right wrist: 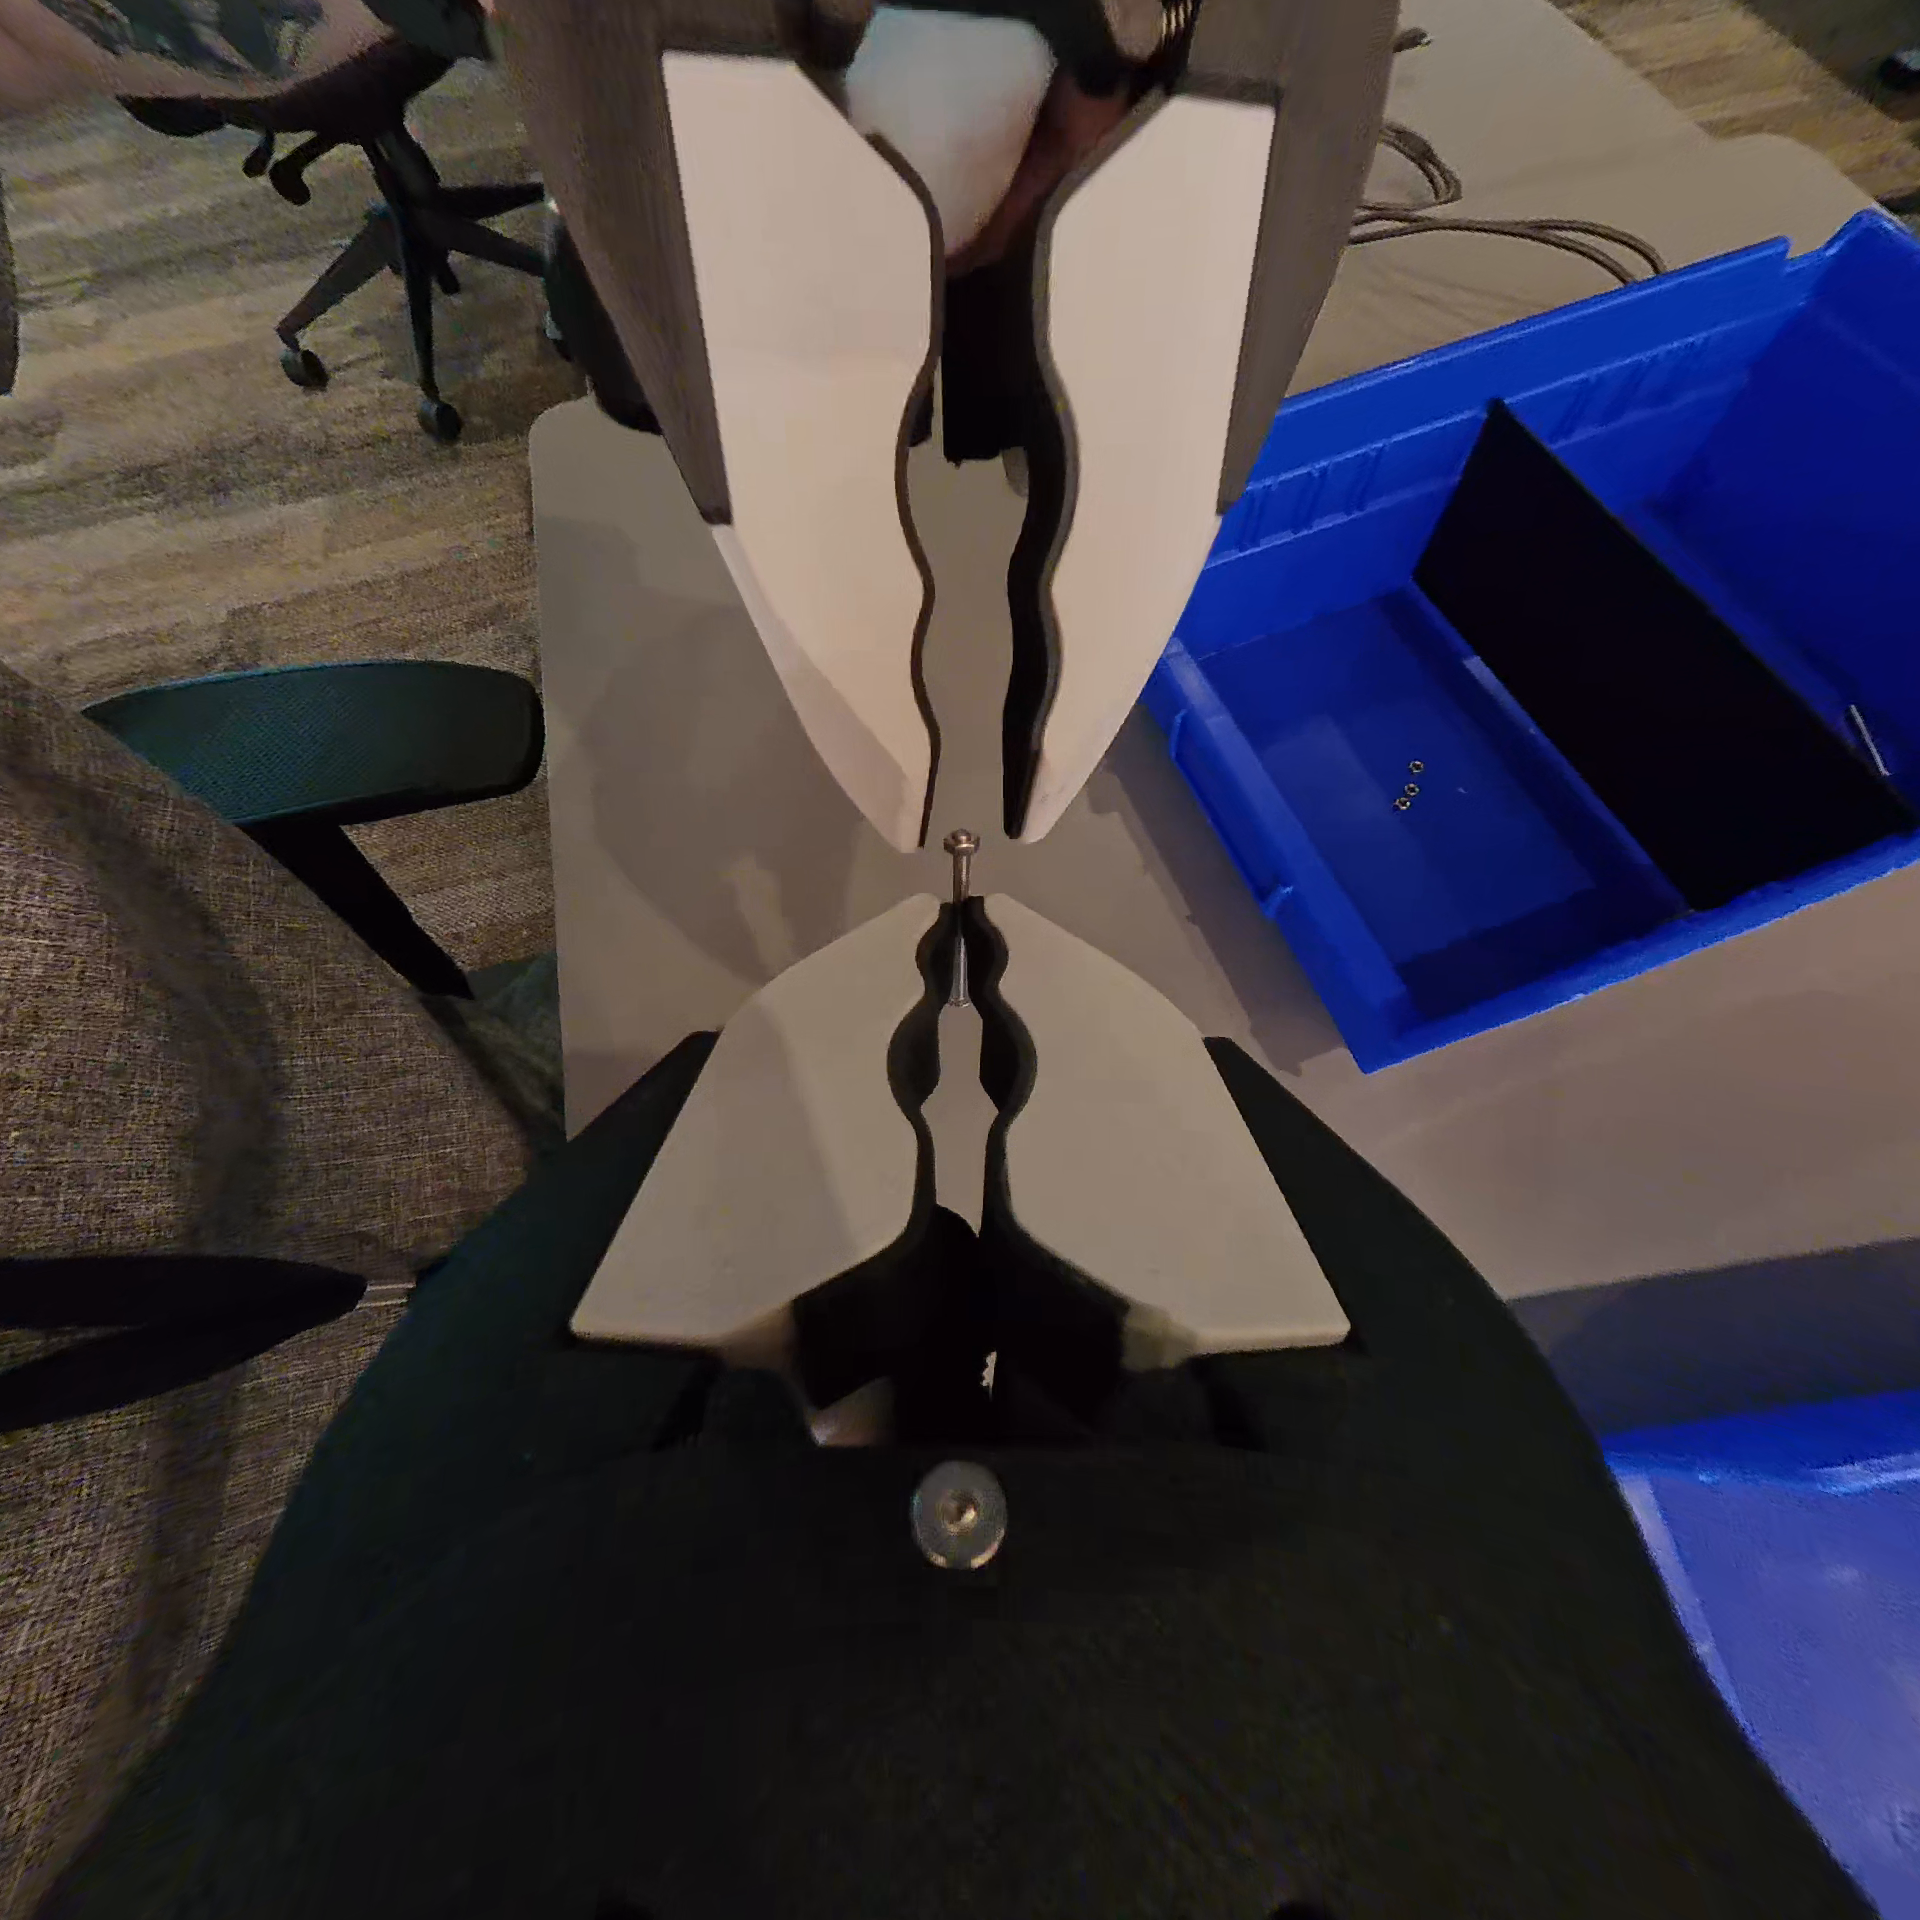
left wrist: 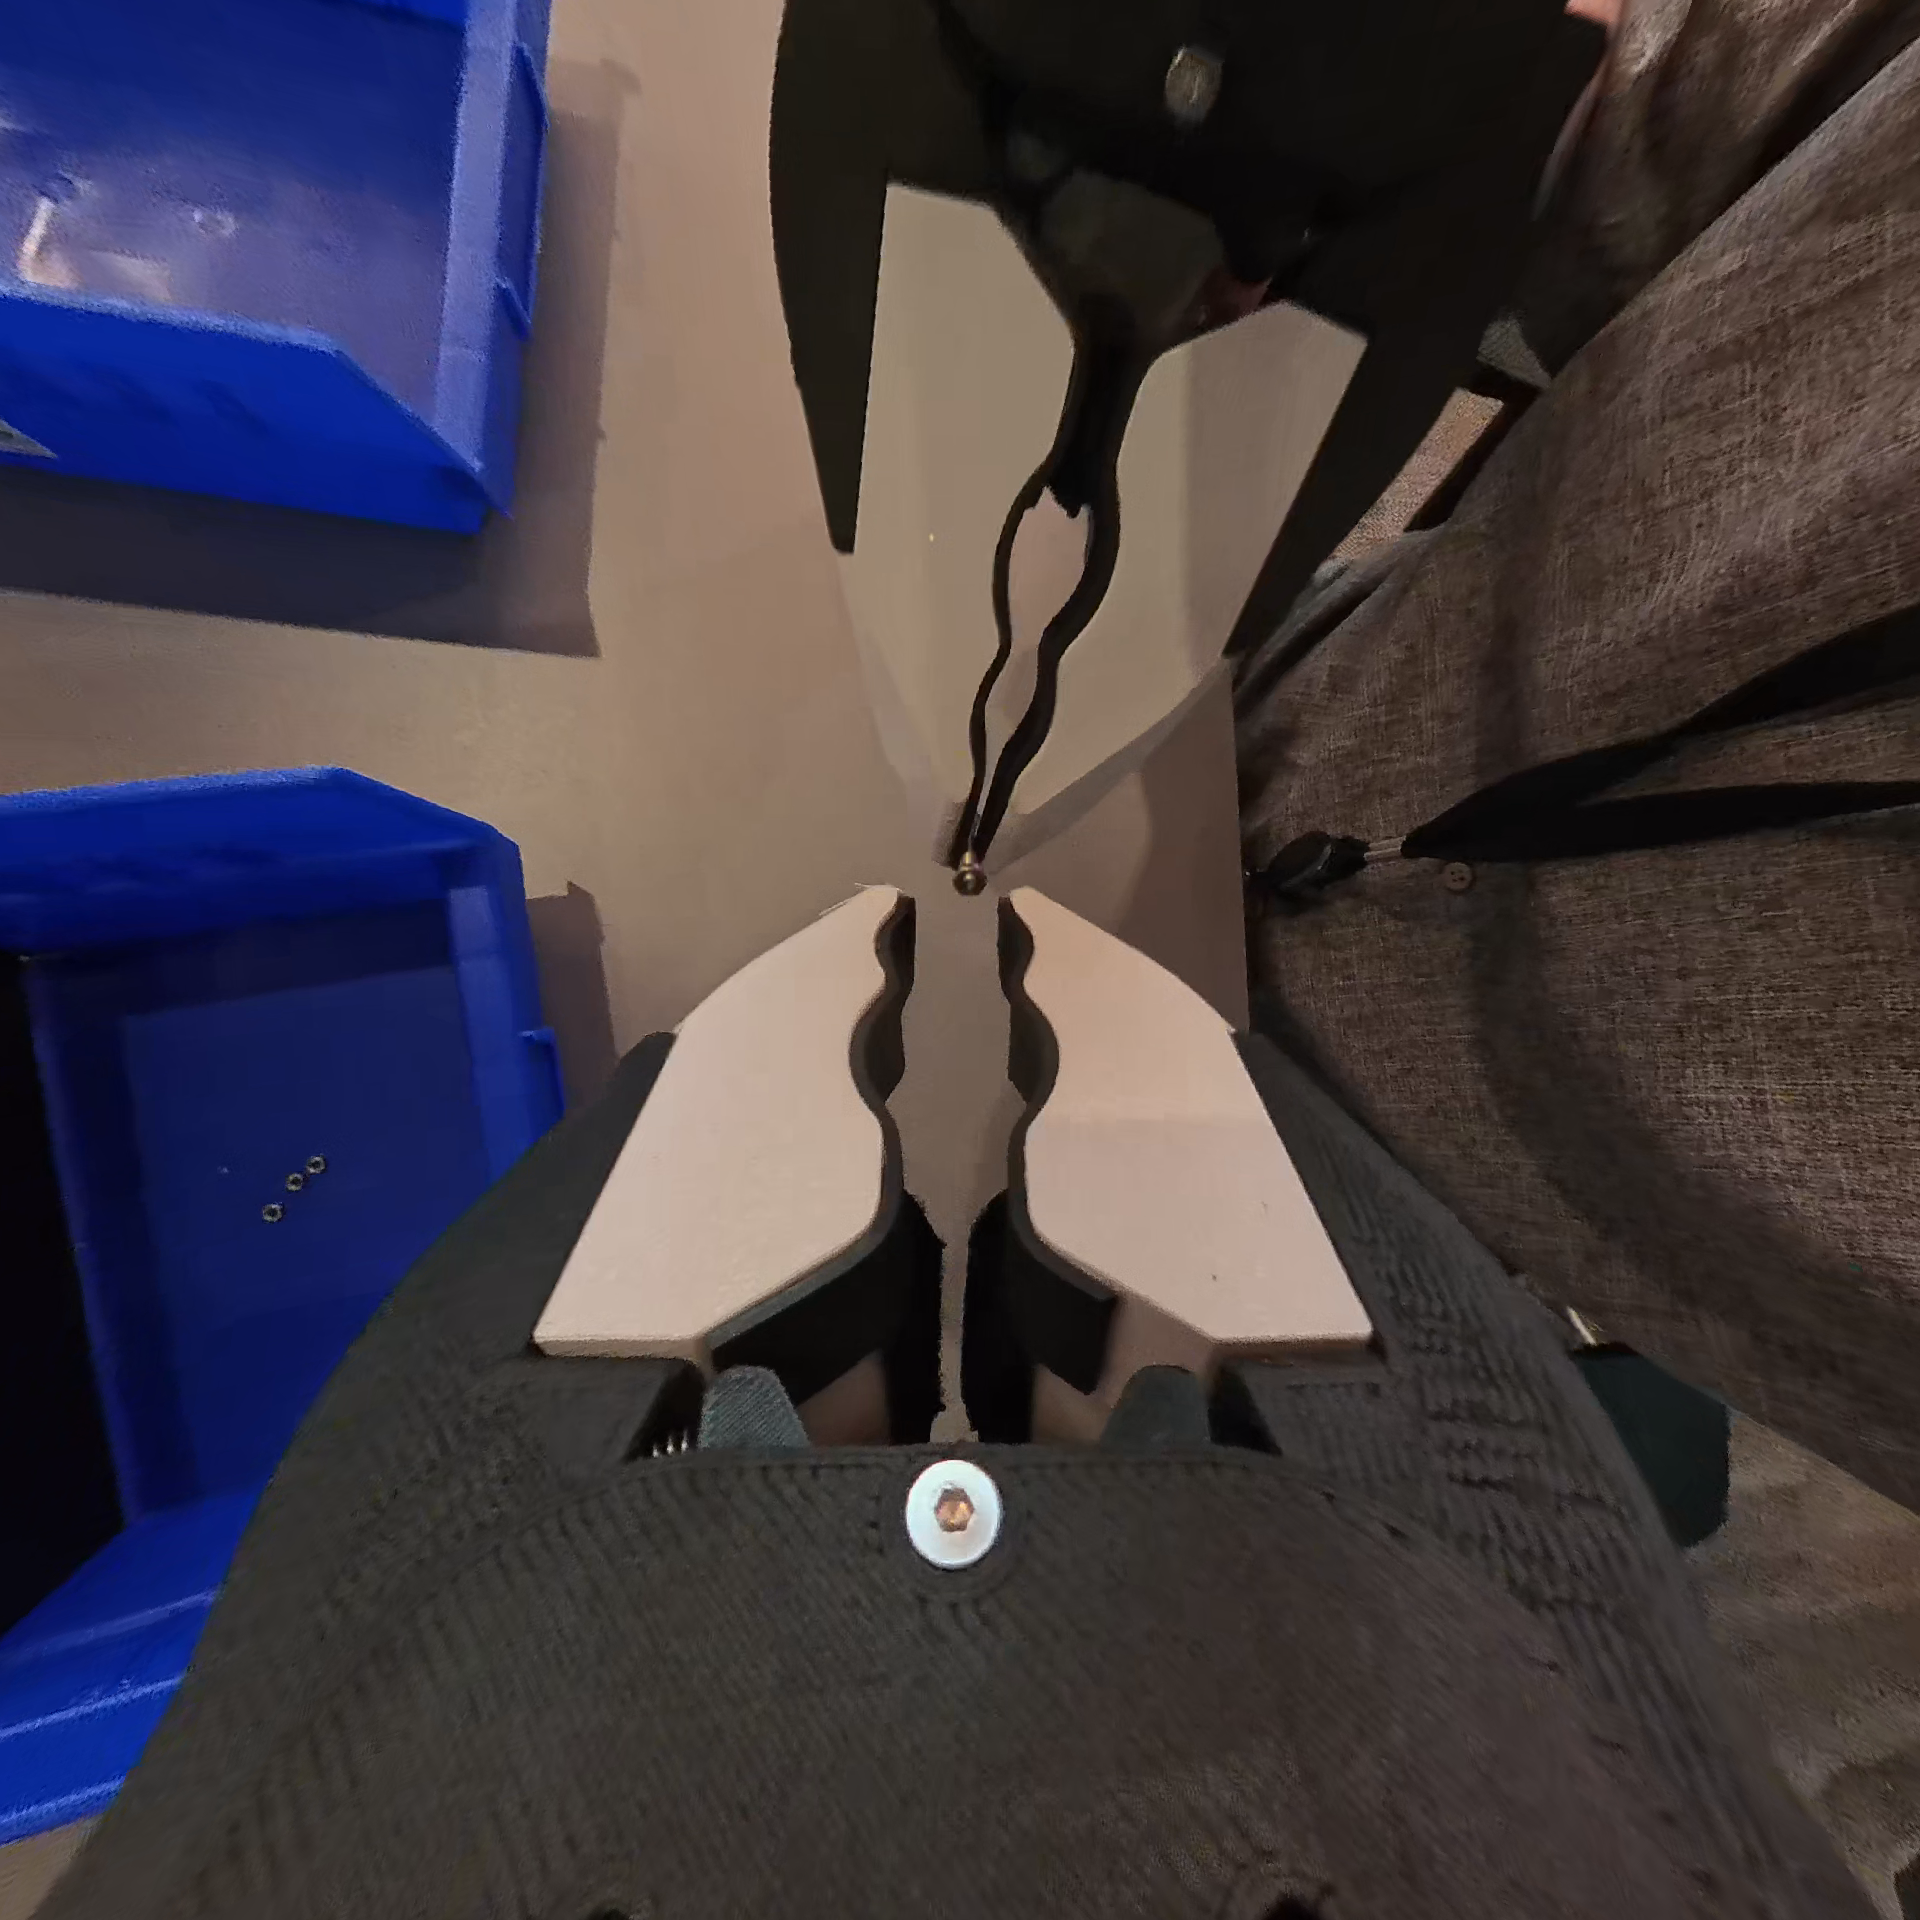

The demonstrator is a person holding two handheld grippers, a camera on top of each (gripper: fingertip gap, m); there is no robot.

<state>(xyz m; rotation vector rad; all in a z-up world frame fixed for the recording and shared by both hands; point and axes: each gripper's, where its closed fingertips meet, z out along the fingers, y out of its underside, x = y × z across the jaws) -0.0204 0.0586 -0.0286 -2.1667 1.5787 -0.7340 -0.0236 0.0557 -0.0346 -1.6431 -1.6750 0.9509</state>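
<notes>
My right gripper (right wrist: 961, 910) is shut on a small metal screw (right wrist: 959, 871). The screw's head sticks out past the fingertips and its shank lies between the pads. My left gripper (left wrist: 958, 906) is open and empty, tip to tip with the right one. The screw head (left wrist: 968, 879) sits just in front of the left gripper's gap, not between its fingers. In the right wrist view the left gripper (right wrist: 971, 831) comes down from the top. In the left wrist view the right gripper (left wrist: 971, 847) comes down from the top. Both are above a grey table (right wrist: 665, 748).
A blue bin (right wrist: 1299, 883) with a black divider (right wrist: 1642, 675) stands right of the grippers, three small nuts (right wrist: 1408, 787) inside; they also show in the left wrist view (left wrist: 294, 1181). A second blue bin (left wrist: 260, 364) is beside it. Grey fabric (left wrist: 1610, 935), office chairs (right wrist: 395, 208) and cables (right wrist: 1455, 218) surround the table.
</notes>
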